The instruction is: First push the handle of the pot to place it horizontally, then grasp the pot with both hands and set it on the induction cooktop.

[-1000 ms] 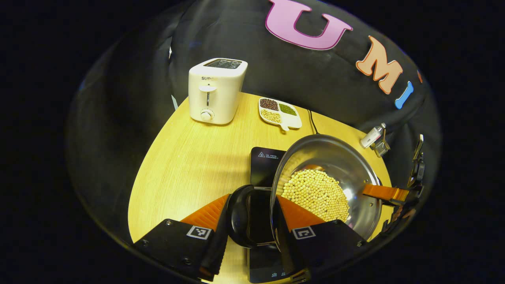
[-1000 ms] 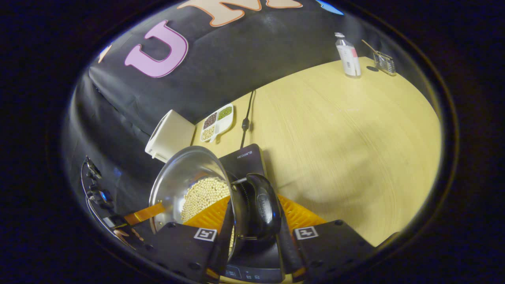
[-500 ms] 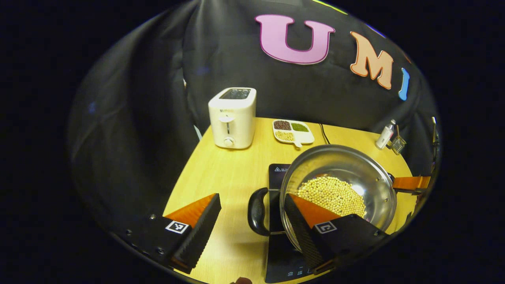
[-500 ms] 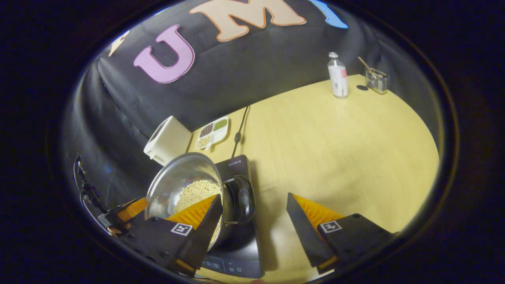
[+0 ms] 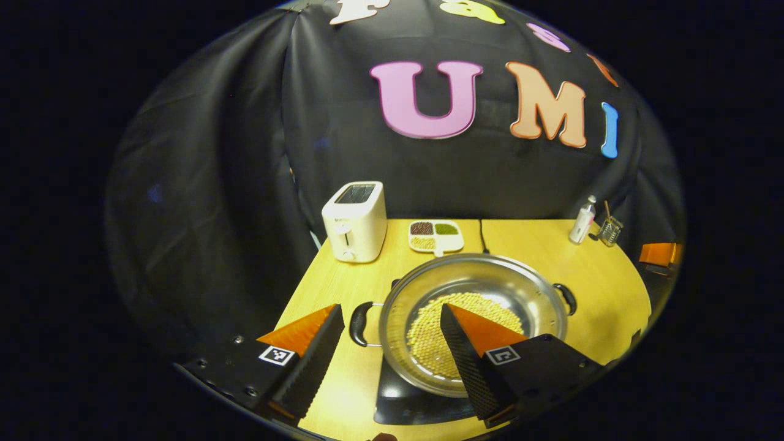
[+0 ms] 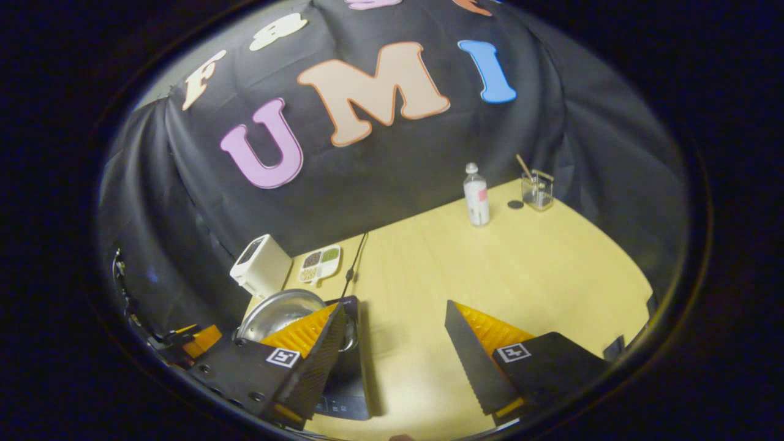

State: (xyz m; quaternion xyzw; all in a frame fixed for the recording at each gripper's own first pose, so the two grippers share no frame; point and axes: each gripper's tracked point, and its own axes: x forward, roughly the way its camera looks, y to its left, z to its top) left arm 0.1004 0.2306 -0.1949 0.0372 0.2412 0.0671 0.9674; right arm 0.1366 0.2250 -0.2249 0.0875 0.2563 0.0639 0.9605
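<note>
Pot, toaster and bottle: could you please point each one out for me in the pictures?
pot (image 5: 490, 278), left gripper view, on the bare steel inner wall at the far side.
toaster (image 5: 355, 229), left gripper view, on its white front face.
bottle (image 6: 476, 199), right gripper view, on the middle of its body.

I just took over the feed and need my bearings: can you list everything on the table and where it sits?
pot: 1, steel with black side handles, on the cooktop, pale beans inside
induction cooktop: 1, black, near edge of the table, under the pot
toaster: 1, white, far left, near the cloth wall
divided dish: 1, white, compartments of dark, green and pale beans, right of the toaster
power cord: 1, black, runs from the cooktop to the back edge
bottle: 1, clear with white label, far right
glass holder: 1, clear, a stick in it, beside the bottle
table: 1, light wood
left gripper: 1, orange-and-black fingers, open, above the pot's near side
right gripper: 1, same colours, open, nothing between its fingers
</note>
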